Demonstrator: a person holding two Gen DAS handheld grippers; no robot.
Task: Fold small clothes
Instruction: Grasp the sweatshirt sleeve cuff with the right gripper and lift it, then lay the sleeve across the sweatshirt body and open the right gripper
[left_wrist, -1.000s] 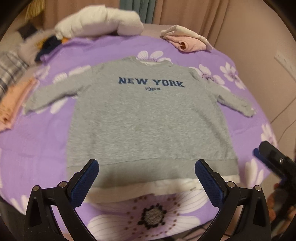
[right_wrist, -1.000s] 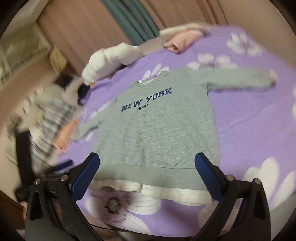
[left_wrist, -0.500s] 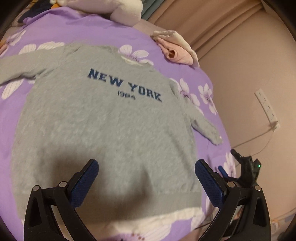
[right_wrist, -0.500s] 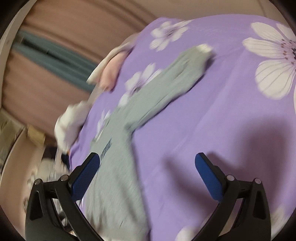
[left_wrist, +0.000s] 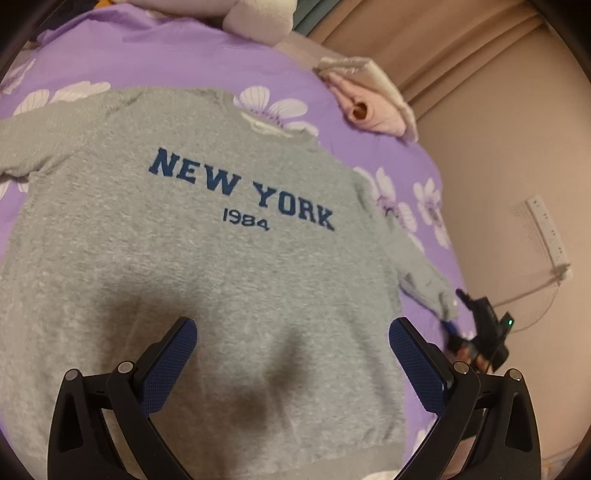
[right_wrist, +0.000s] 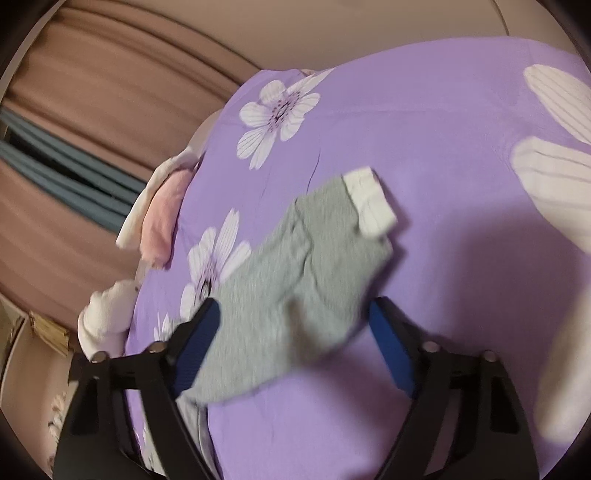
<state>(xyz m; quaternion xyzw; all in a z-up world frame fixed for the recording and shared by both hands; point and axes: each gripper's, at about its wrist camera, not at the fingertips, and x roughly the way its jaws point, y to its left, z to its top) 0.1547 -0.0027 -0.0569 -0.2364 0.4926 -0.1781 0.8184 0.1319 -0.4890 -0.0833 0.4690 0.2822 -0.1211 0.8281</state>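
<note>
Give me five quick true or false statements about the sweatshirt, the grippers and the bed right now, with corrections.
1. The sweatshirt lies front up, print showing. True.
2. The print reads BOSTON. False: it reads NEW YORK 1984.
3. The left gripper is open above the sweatshirt's body. True.
4. The right gripper is over the collar. False: its open fingers straddle a sleeve.
5. The bedspread is plain blue. False: it is purple with white flowers.
</note>
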